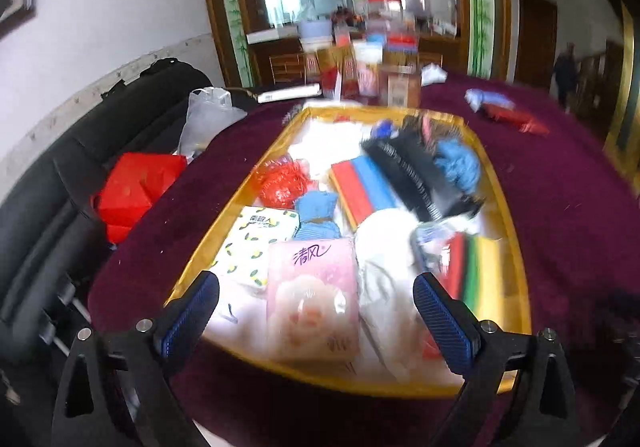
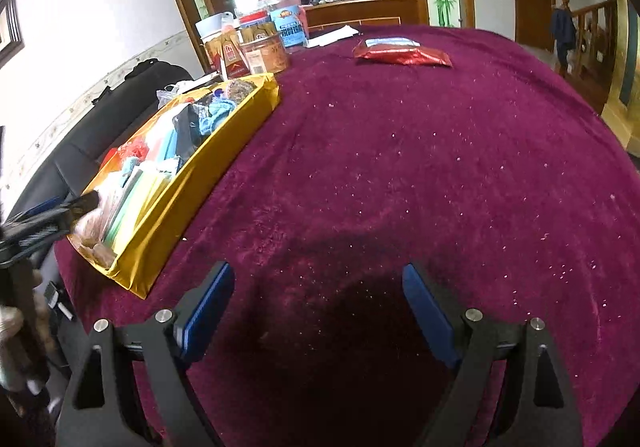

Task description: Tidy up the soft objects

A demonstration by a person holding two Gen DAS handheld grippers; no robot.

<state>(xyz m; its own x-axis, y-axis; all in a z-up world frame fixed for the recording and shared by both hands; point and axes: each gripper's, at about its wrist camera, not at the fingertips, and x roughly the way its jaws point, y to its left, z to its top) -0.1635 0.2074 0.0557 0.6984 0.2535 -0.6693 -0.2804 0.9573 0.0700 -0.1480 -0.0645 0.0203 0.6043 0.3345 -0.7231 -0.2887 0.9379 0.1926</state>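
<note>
Left gripper (image 1: 316, 311) is hovering wide over the pink plastic-wrapped tissue pack (image 1: 312, 295) in the yellow tray (image 1: 516, 231): light, squashy, slippery; grasp across its long sides. Right gripper (image 2: 318, 311) is gaping, empty.

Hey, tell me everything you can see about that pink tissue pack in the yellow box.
The pink tissue pack is a soft, glossy plastic-wrapped packet with purple characters near its top and a pale flower print below. It looks sealed. It lies flat at the near end of the yellow box, face up. Its left edge meets a white pack with a lemon pattern, white cloth lies against its right side, and a blue knitted piece sits just beyond it.
</note>
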